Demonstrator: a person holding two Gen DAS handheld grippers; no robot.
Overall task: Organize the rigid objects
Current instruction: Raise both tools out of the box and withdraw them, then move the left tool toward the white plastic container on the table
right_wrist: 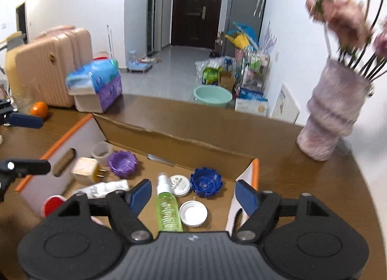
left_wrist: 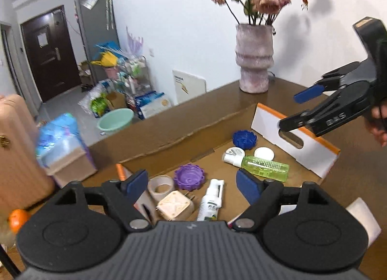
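Observation:
An open cardboard box [left_wrist: 169, 123] [right_wrist: 169, 140] with white, orange-edged flaps lies on the brown table. Inside it are a purple cap [left_wrist: 189, 176] [right_wrist: 122, 163], a tape roll [left_wrist: 160, 184], a beige plug [left_wrist: 175, 207] [right_wrist: 85, 170], a white spray bottle [left_wrist: 211, 201], a green bottle [left_wrist: 266, 165] [right_wrist: 168, 210], a blue cap [left_wrist: 244, 138] [right_wrist: 205, 182], a white lid [right_wrist: 193, 212], a round tin [right_wrist: 180, 185] and a red lid [right_wrist: 53, 204]. My left gripper [left_wrist: 192, 183] hangs open over the box's left half, holding nothing. My right gripper [right_wrist: 193, 195] is open above the green bottle, also with nothing in it.
A pink vase [left_wrist: 255, 60] [right_wrist: 331, 120] of dried flowers stands at the table's far right. An orange [right_wrist: 38, 109] and a tissue pack [right_wrist: 96, 86] sit at the table's left edge, beside a pink suitcase [right_wrist: 48, 62]. Beyond the table lies cluttered floor.

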